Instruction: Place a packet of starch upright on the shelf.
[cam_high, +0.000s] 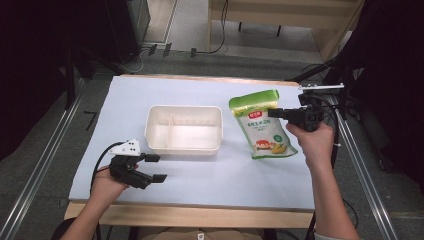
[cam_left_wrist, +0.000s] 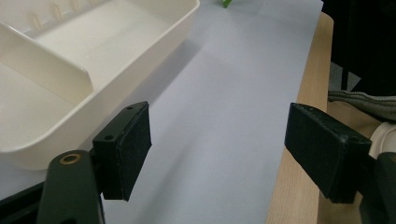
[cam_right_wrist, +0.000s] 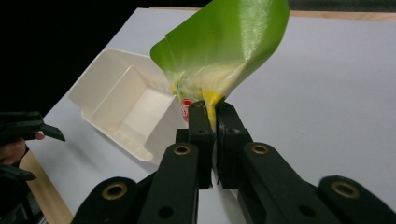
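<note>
My right gripper (cam_high: 274, 113) is pinched shut on the edge of the green-and-white printed plastic food pouch (cam_high: 261, 131), with the film caught between both jaws. The pouch lies on the pale blue table cover (cam_high: 225, 175), just right of the cream plastic two-compartment tray (cam_high: 183, 129); its green top end is lifted and curling in the right gripper view.

Assessment: the pouch is soft and flexible, glossy and likely slippery, with loose contents that will shift and sag. I judge it light to moderate in weight. A hold on the flat sealed margin is sounder than on the bulging middle.

My left gripper (cam_high: 156, 168) has its jaws spread wide and holds nothing, low over the cover near the tray's front corner.
</note>
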